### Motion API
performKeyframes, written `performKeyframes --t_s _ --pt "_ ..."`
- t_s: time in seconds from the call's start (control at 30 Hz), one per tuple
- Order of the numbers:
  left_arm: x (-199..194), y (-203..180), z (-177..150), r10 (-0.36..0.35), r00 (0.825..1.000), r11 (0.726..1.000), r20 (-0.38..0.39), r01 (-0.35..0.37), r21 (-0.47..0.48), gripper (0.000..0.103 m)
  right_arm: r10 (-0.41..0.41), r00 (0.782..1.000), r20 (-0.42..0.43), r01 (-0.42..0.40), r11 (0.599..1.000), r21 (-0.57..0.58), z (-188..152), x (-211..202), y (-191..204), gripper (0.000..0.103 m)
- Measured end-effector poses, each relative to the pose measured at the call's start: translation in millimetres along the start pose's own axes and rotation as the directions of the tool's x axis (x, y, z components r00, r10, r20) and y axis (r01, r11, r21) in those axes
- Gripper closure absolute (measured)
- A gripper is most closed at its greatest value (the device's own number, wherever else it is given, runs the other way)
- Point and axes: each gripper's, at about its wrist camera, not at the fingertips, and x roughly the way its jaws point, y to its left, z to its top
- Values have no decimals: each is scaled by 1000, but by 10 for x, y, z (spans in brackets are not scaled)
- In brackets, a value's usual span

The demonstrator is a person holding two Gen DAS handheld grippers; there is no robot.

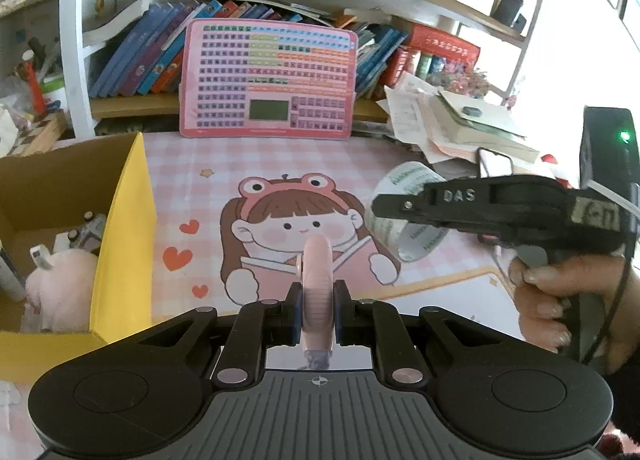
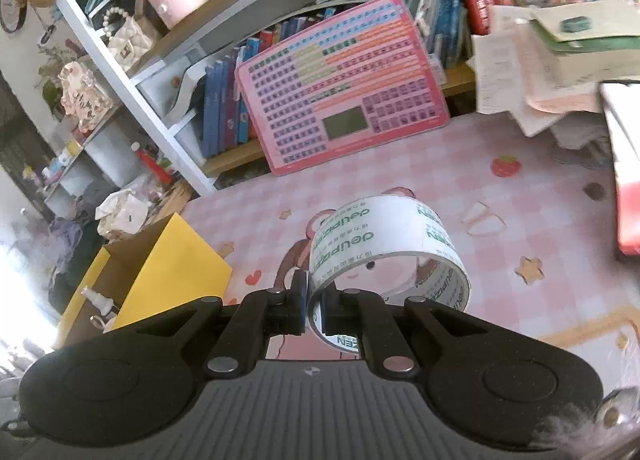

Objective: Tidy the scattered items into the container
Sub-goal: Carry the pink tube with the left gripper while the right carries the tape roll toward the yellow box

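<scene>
My left gripper [image 1: 318, 300] is shut on a thin pink round disc [image 1: 317, 280], held upright on its edge above the desk mat. My right gripper [image 2: 315, 300] is shut on the wall of a clear tape roll [image 2: 384, 248] with green print, held above the mat. In the left wrist view the right gripper [image 1: 396, 206] holds that tape roll [image 1: 394, 228] at the right. The yellow cardboard box [image 1: 120, 244] stands open at the left and holds a pink plush [image 1: 60, 284] and small bottles. The box also shows in the right wrist view [image 2: 168, 264].
A pink cartoon desk mat [image 1: 280, 188] covers the desk. A pink keyboard-chart board [image 1: 268, 80] leans against the bookshelf at the back. A pile of papers and books [image 1: 460, 124] lies at the back right. A black device [image 1: 608, 144] stands at the right.
</scene>
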Motion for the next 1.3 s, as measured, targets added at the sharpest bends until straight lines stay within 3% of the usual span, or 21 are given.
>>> performKeyframes --t_s 0.67,1.3 --pt "-829 509 -493 -97 995 995 36 97 -16 89 -138 989 52 136 990 35 -878 -867 835 97" --pt "-1306 1125 -978 -124 992 990 16 125 -59 89 -164 986 -25 165 986 38 -1630 -1050 1564 97"
